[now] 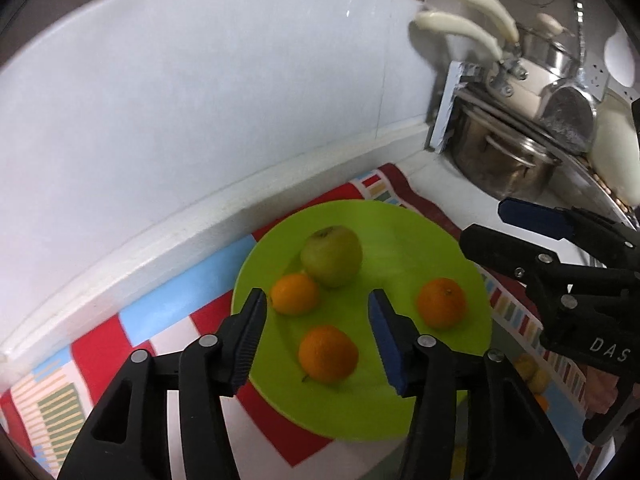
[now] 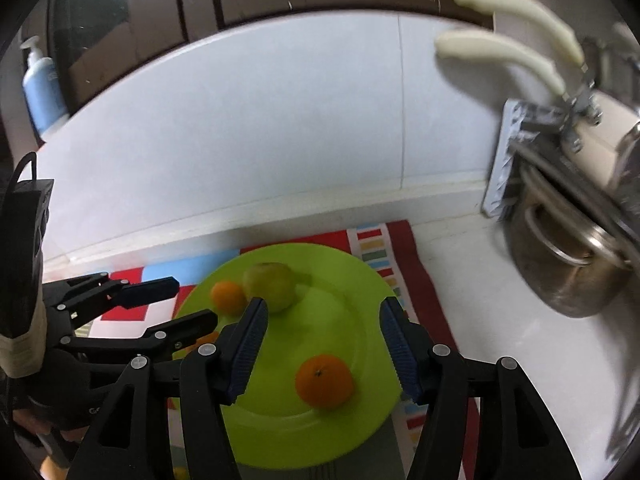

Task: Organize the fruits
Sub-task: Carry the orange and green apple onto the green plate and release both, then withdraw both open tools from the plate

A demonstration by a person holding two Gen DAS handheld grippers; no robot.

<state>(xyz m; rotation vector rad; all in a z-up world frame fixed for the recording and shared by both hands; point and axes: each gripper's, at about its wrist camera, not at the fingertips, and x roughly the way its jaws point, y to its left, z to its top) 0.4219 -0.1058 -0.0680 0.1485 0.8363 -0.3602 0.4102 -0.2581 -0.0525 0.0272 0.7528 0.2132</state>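
Observation:
A lime-green plate (image 1: 400, 232) (image 2: 340, 280) lies on a striped cloth. It holds a green apple (image 1: 332, 256) (image 2: 270, 286) and three oranges: a small far one (image 1: 295, 293) (image 2: 227, 296), a near one (image 1: 327, 354) and a right one (image 1: 441, 303) (image 2: 324, 380). My left gripper (image 1: 318, 336) is open and empty above the near orange. My right gripper (image 2: 324, 340) is open and empty above the right orange; it also shows in the left wrist view (image 1: 484, 220). The left gripper shows at the left of the right wrist view (image 2: 196, 300).
A red, blue and white striped cloth (image 1: 168, 320) (image 2: 384, 248) covers the white counter by the wall. A steel pot (image 1: 500, 164) (image 2: 568, 268) and pans with cream handles (image 1: 460, 28) (image 2: 500, 52) stand at the right. A blue soap bottle (image 2: 40, 80) stands far left.

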